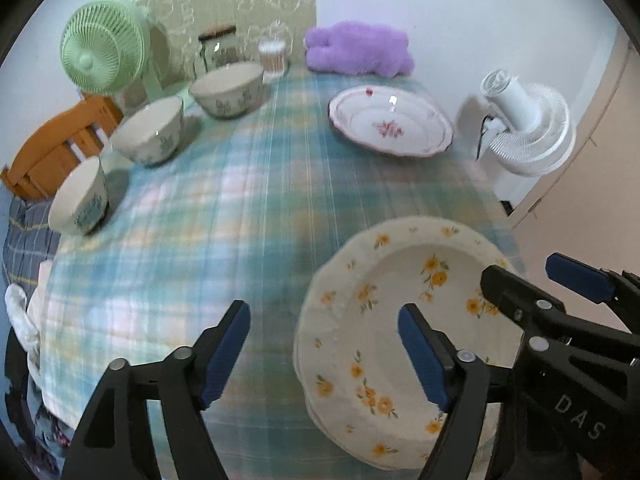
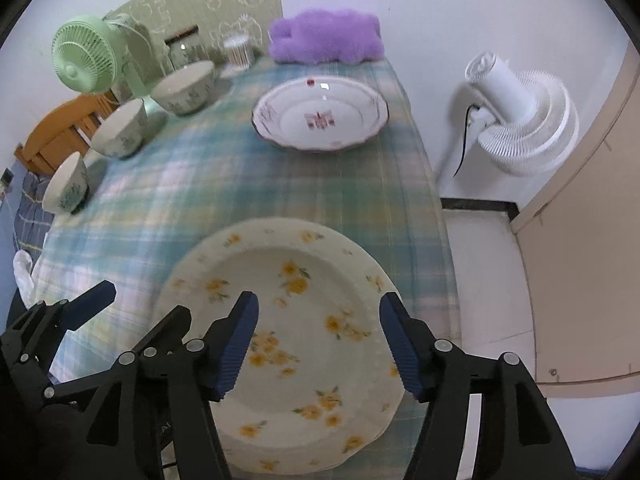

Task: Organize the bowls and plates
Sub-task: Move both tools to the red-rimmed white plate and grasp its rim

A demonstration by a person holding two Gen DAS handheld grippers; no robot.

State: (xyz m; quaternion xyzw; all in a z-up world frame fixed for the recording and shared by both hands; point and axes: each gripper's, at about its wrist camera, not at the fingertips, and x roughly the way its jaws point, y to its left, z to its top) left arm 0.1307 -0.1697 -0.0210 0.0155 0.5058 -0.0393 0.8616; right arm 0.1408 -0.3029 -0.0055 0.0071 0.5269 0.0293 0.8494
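Observation:
A cream plate with yellow flowers point(image 1: 404, 280) point(image 2: 304, 248) lies at the near right of the checked tablecloth, seemingly on top of others like it. My left gripper point(image 1: 322, 320) hangs open over its left rim, holding nothing. My right gripper point(image 2: 320, 304) is open above the plate's middle, pads clear of it. A white plate with pink flowers point(image 1: 390, 122) point(image 2: 320, 114) sits at the far right. Three patterned bowls stand in a row along the left: large point(image 1: 228, 88) point(image 2: 184, 86), medium point(image 1: 150, 130) point(image 2: 120, 128), small point(image 1: 80, 196) point(image 2: 66, 186).
A green fan point(image 1: 100, 56), a glass jar point(image 1: 218, 50), a cotton-swab cup point(image 1: 274, 58) and a purple plush point(image 1: 358, 50) line the table's back. A white fan point(image 2: 520, 120) stands on the floor past the table's right edge. A wooden chair point(image 1: 60, 140) is at the left.

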